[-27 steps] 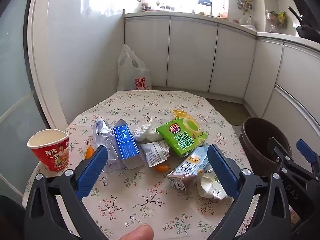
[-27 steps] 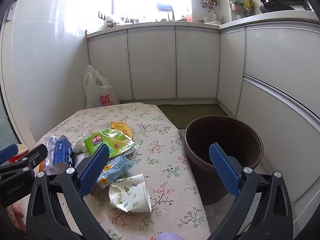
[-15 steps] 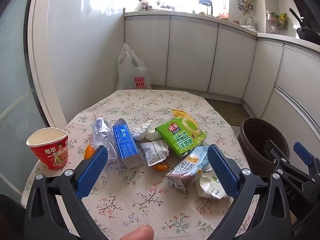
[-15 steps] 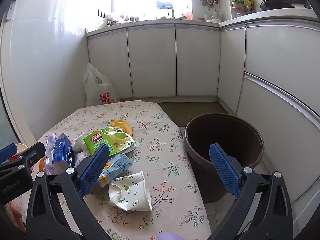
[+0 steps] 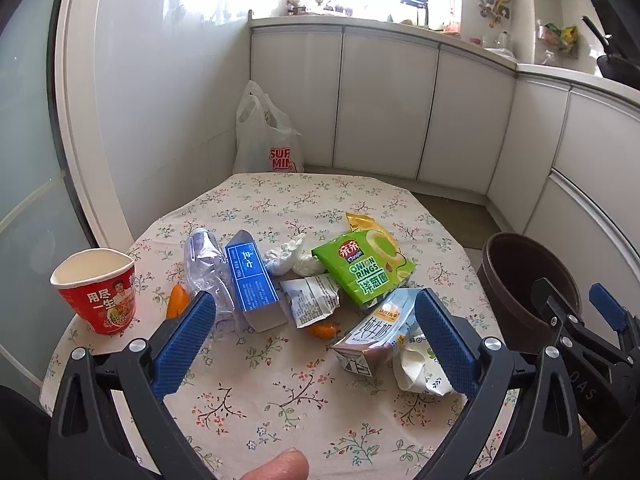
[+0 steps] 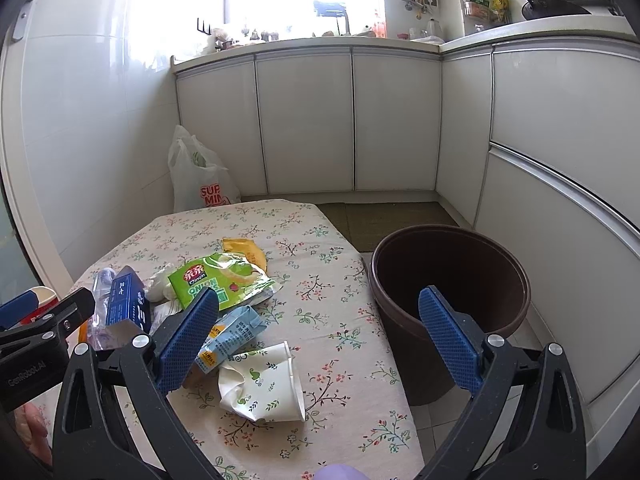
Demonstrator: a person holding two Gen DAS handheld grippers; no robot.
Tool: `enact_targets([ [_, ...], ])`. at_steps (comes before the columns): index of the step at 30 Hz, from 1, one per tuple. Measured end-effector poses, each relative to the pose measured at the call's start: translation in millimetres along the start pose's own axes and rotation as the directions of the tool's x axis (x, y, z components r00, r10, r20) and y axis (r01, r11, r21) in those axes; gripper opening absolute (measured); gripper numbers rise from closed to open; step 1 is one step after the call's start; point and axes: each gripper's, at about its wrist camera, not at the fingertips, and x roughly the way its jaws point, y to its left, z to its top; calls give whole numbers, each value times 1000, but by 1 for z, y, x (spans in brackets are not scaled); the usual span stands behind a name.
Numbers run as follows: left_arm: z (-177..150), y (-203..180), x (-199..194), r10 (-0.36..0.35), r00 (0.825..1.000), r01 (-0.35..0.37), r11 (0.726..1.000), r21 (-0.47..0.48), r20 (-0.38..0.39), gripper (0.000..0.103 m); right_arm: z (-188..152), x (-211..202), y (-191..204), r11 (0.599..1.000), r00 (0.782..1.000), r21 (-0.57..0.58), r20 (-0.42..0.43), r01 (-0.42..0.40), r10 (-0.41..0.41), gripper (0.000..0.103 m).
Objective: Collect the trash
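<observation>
1. While both grippers are held above the near edge of the table (image 5: 256, 196), nothing is gripped by either.
2. The left gripper (image 5: 316, 328) is seen with jaws wide apart, empty, tilted down toward the litter pile.
3. The right gripper (image 6: 320, 332) is also spread fully, empty; its right pad is seen in front of the brown bin (image 6: 452, 264), its left pad over the milk carton (image 6: 232, 336).
4. The trash is clustered mid-table: a green onion-ring bag (image 5: 366, 266) lying partly on a yellow wrapper (image 5: 360, 220), a blue box (image 5: 252, 280) tipped on its side, a crushed clear bottle (image 5: 202, 264) just beside it on the left.
5. White tissue wads (image 5: 288, 260) are found between box and green bag; a torn silver wrapper (image 5: 314, 298) lies in front of them, touching an orange scrap (image 5: 322, 330).
6. The milk carton is lying flat, with a crumpled paper cup (image 6: 260, 380) just beside it at the near right.
7. A red noodle cup (image 5: 98, 290) is standing upright at the left edge, apart from the pile; an orange peel piece (image 5: 176, 300) is near it.
8. The bin is standing on the floor, just off the table's right side.
9. A white plastic bag (image 5: 268, 140) is seen on the floor beyond the table, against the cabinets (image 5: 384, 104).
10. A fingertip (image 5: 280, 468) is visible at the bottom edge of the left view.
</observation>
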Motion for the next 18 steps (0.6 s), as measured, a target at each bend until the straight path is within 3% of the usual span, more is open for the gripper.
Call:
enact_targets([
  [18, -4, -1, 3, 8, 1000, -8, 1000, -9, -17, 97, -2, 2, 3, 1000, 1000, -4, -10, -5, 5, 96],
])
